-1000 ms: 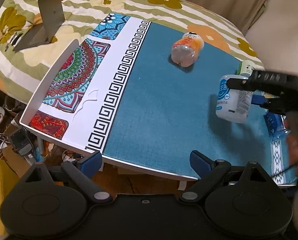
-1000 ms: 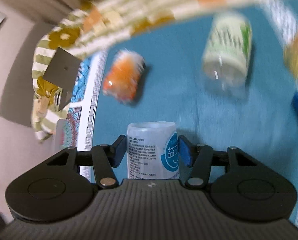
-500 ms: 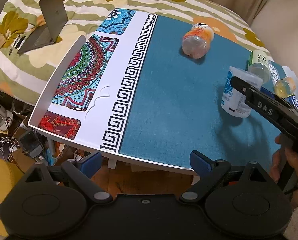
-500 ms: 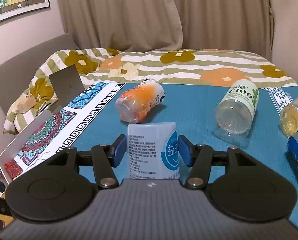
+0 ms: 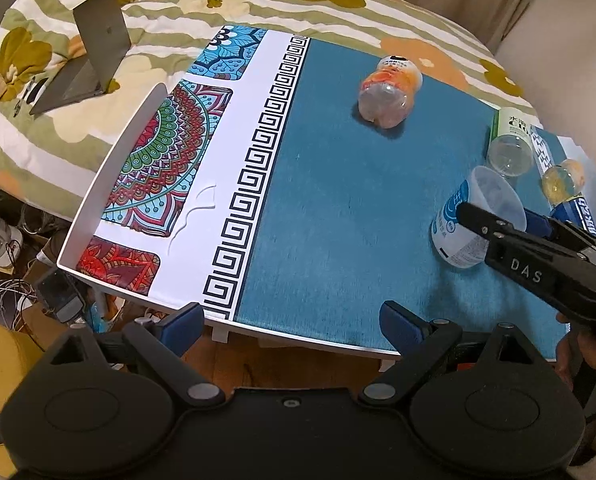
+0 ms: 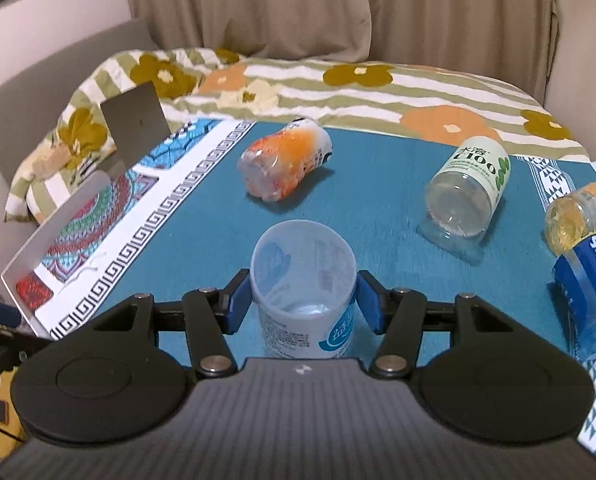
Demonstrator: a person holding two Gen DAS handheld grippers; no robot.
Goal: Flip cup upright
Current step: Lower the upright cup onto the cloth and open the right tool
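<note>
Right wrist view shows the cup (image 6: 304,284) between the jaws of the right gripper (image 6: 302,304), mouth up; both pads seem to press its sides, so I judge it grasped. It looks nearly upright, with its base at the cloth (image 6: 378,184), so mainly the release is left. Ahead of the jaws lie four bottles (image 6: 285,164). The left gripper (image 5: 291,322) hangs released, holding nothing.

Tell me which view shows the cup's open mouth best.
The right wrist view: the cup sits centred between the right gripper fingers, mouth facing the camera. The left wrist view shows it small, partly hidden.
</note>
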